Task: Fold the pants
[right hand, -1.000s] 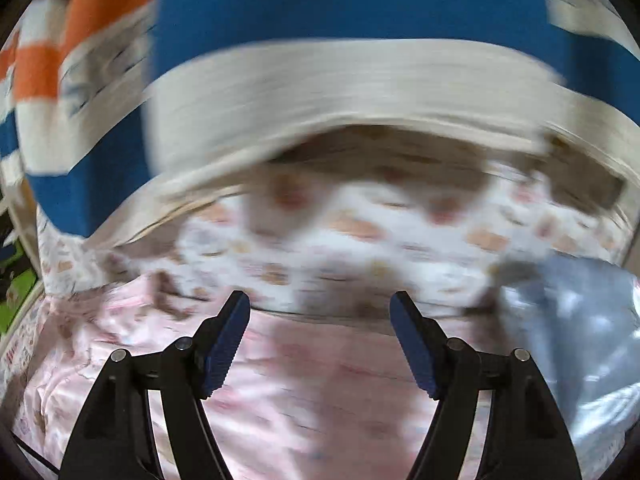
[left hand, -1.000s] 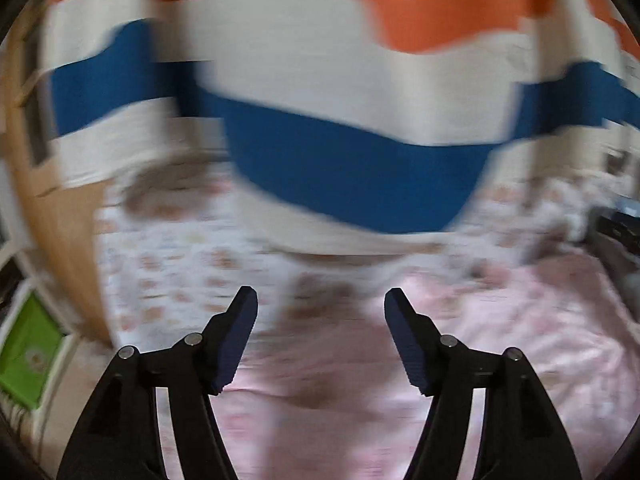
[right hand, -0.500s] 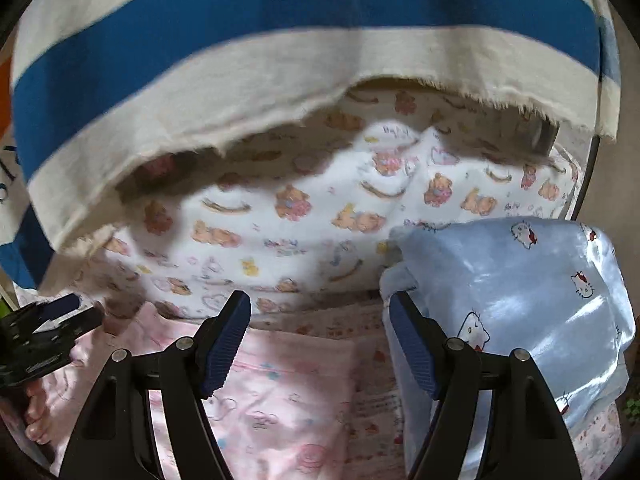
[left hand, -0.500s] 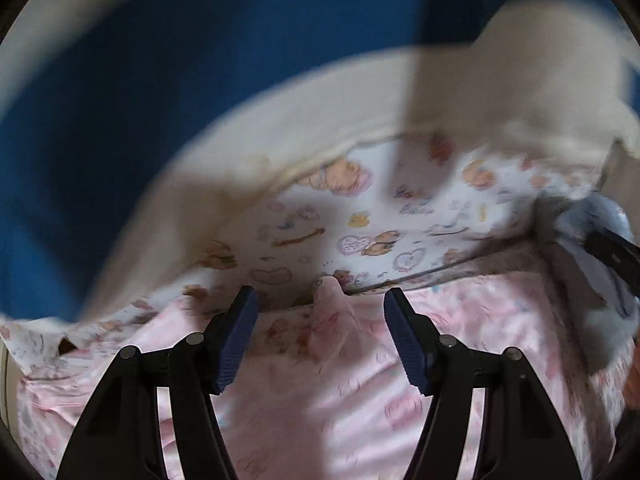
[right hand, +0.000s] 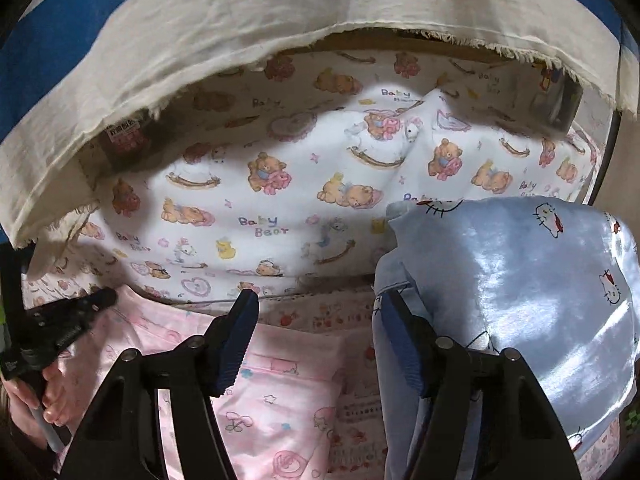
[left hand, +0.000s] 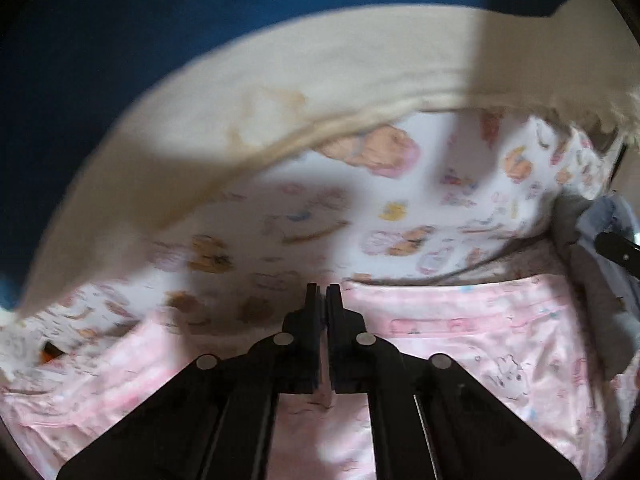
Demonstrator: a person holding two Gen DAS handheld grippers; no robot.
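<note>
Pink pants lie on the bed; your left hand-held gripper has just clamped their waist edge, while your right hand-held gripper hangs open, so folding can begin.

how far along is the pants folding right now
Early. Done: no clear fold shows; the pink pants lie loosely spread. In hand: the left gripper is shut, seemingly pinching pants fabric, while the right gripper is open over the pants' far edge, holding nothing. Left: apparently all the folds.
</note>
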